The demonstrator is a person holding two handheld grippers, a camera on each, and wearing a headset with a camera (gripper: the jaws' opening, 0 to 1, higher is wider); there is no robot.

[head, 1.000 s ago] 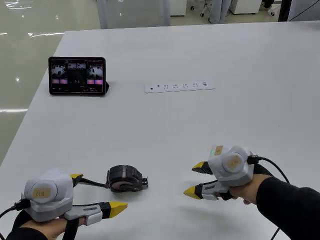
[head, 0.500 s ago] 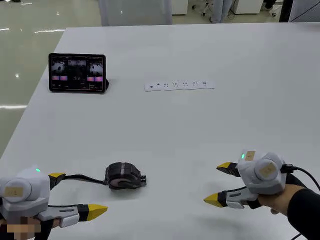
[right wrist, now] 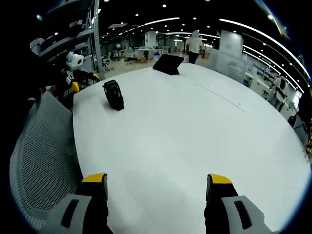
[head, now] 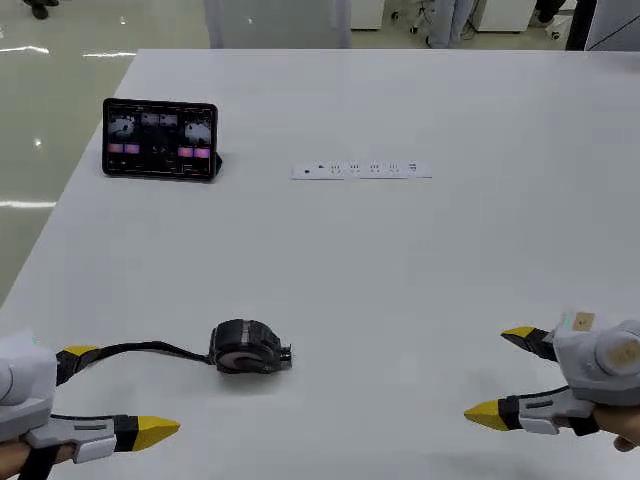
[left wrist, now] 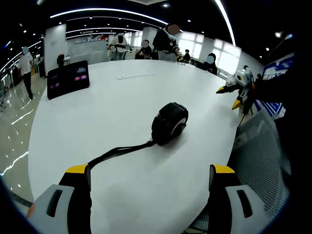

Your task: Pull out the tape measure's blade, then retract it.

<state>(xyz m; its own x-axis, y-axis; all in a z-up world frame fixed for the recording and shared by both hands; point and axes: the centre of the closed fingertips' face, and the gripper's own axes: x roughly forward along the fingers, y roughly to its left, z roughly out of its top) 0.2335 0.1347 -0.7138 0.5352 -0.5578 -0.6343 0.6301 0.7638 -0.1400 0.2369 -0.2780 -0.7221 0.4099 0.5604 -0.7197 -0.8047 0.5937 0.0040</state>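
Two claws hover low over the near edge of a white table (head: 420, 250), one at each side of the head view, and both stand wide apart with nothing clamped between their yellow tips. The left claw (head: 115, 392) is at the near left corner, and the right claw (head: 500, 373) is at the near right, well apart from it.

The black tape measure (head: 248, 347) rests on the table between them, much nearer the left claw. A round greyish face on the case is turned towards the person, and a small dark tab juts from its right end. A black wrist strap (head: 140, 349) runs from the left end of the case along the table to the yellow tip of the left claw's farther jaw. In the left gripper view the strap curves down to the inner side of that jaw. Whether it is hooked there or only lies against it, I cannot tell.

In the right gripper view the tape measure sits far off towards the upper left, with bare table between that claw's jaws.

Farther back on the table a tablet (head: 160, 139) stands propped up with its screen lit, at the far left. A white power strip (head: 362, 170) lies flat to its right, near the middle.
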